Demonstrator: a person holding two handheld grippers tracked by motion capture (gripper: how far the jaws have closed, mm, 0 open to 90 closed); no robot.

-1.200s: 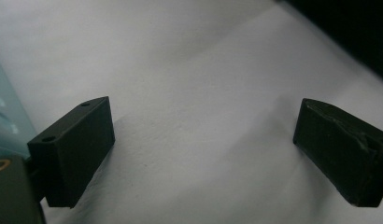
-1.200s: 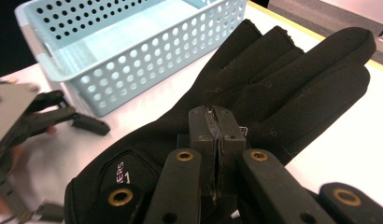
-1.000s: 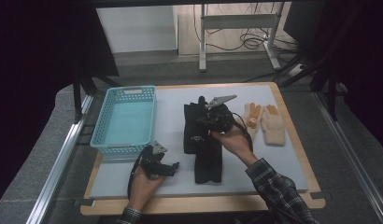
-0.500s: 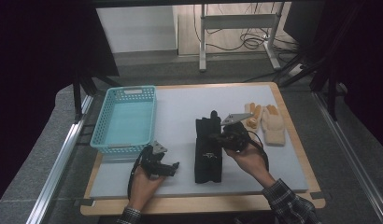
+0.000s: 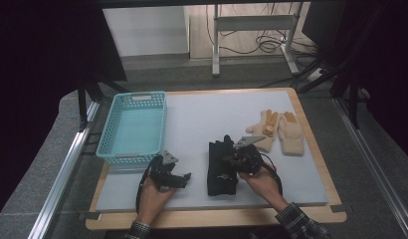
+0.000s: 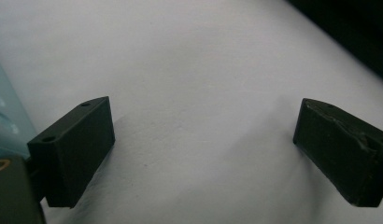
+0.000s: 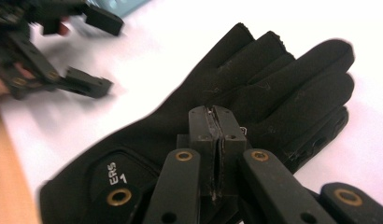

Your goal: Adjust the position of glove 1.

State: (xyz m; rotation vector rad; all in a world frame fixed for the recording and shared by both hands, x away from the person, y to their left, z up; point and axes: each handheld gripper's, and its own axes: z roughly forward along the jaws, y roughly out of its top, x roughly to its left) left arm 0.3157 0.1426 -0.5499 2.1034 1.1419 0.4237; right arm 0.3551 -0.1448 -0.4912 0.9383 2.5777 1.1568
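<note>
A pair of black gloves [image 5: 220, 172] lies stacked on the white mat near the front edge, fingers pointing away from me. In the right gripper view the black glove [image 7: 278, 74] lies flat, with a white "ERS 1" mark on its cuff. My right gripper [image 5: 232, 160] hovers low over the palm, jaws pressed together. In its own view the right gripper [image 7: 216, 116] has no fabric showing between the pads. My left gripper [image 5: 184, 180] rests on the mat left of the gloves. Its own view has the left gripper [image 6: 203, 149] wide open with nothing between the jaws.
A turquoise plastic basket [image 5: 106, 135] stands at the mat's left, just beyond the left hand. A pair of cream and orange gloves [image 5: 286, 132] lies to the right. The wooden table edge [image 5: 217, 219] runs along the front.
My right gripper came down and toward the front edge. The black gloves, stretched farther up the mat before, now form a shorter pile nearer me. The left gripper stayed put.
</note>
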